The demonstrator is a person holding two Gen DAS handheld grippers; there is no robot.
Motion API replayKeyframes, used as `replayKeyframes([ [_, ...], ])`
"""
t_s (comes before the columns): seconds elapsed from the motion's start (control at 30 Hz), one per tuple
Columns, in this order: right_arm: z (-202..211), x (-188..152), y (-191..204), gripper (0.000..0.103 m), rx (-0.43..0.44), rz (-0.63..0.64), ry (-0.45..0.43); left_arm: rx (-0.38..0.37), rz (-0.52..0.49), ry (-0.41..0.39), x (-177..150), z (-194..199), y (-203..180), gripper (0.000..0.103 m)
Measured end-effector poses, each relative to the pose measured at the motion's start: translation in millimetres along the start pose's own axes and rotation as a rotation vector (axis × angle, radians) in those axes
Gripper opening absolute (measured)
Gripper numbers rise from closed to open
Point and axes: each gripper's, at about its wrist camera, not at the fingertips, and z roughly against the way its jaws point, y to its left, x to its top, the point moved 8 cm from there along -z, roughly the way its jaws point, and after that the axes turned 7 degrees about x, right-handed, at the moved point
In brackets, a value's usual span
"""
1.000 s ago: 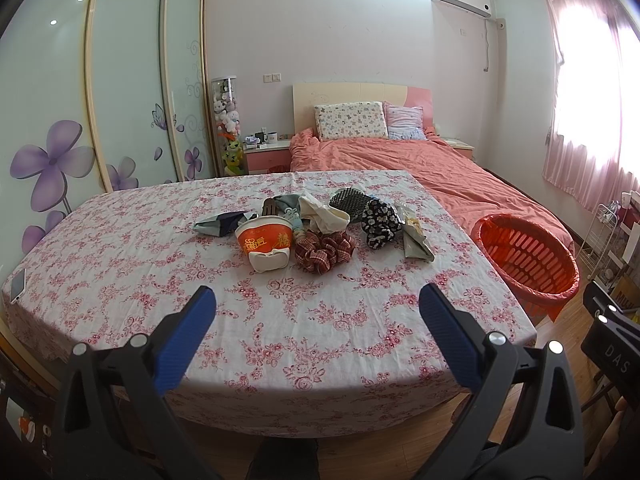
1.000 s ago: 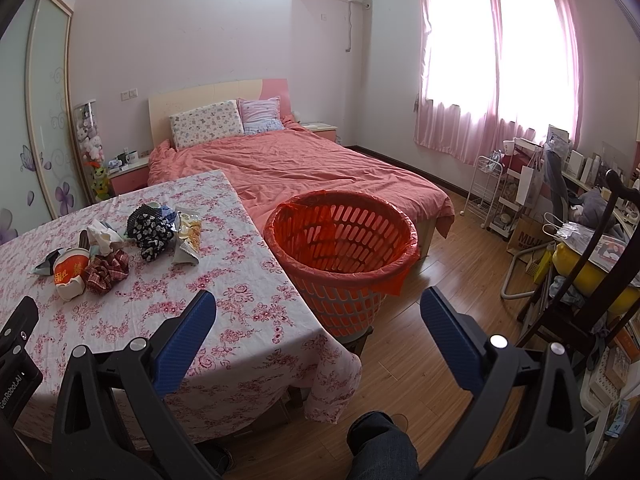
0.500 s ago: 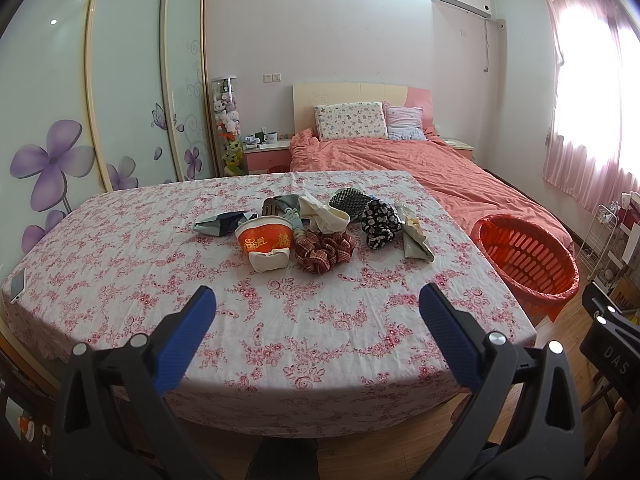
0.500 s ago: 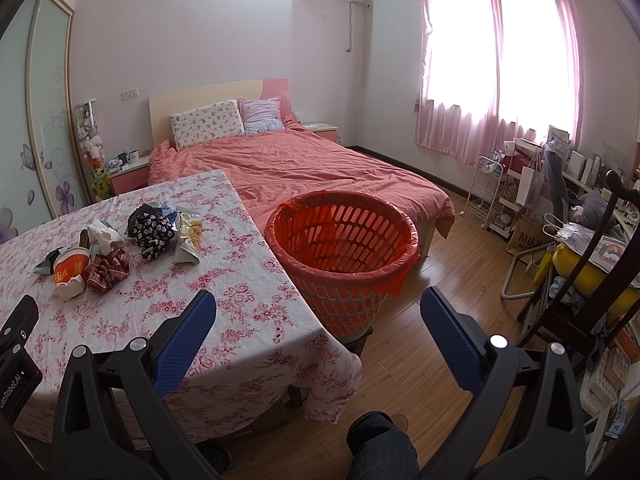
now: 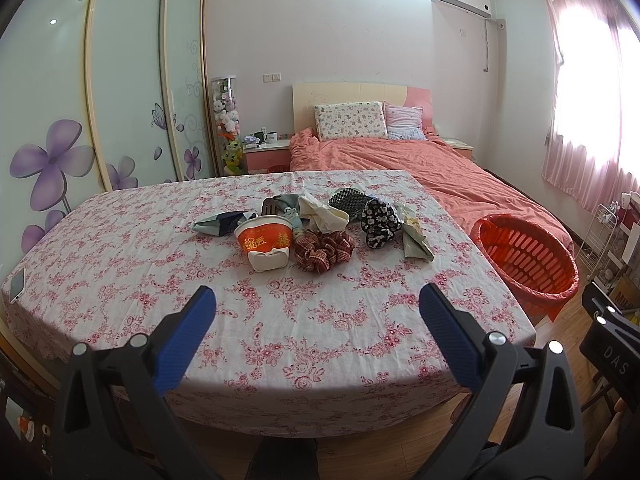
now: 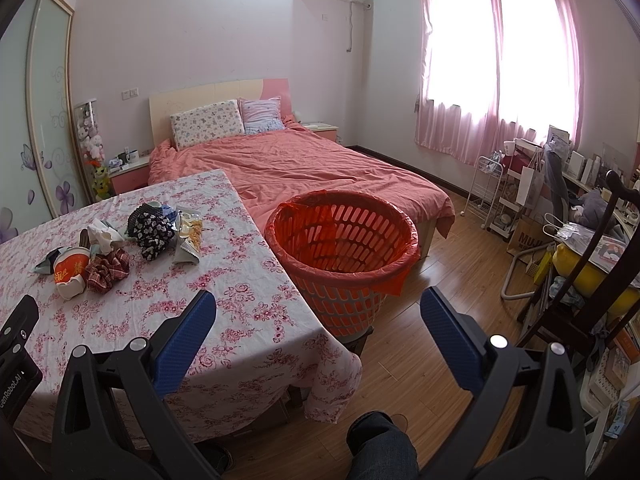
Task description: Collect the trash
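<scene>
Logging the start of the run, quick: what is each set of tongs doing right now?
Left tongs: open, holding nothing, above the table.
Right tongs: open, holding nothing, facing the orange basket.

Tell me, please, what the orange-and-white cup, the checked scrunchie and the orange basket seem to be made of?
Cup: likely printed paper or foam, matte, with a crumpled rim. Scrunchie: woven fabric, gathered into soft ruffles. Basket: rigid slotted plastic, lined with a thin glossy orange bag.
</scene>
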Motion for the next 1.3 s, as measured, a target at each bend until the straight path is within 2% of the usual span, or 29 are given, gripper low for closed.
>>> replayKeyframes([
  [0.97, -3.5, 0.3, 1.0, 0.101, 0.003, 0.007, 0.002, 0.005, 0.003, 0.015, -2.2, -4.4, -3.0, 0.099],
  [1.3, -46.6, 8.2, 35.5, 0.101, 0.130, 0.043, 0.037, 0.100, 0.058, 0.066, -1.2, -57.6, 45.5, 0.099],
])
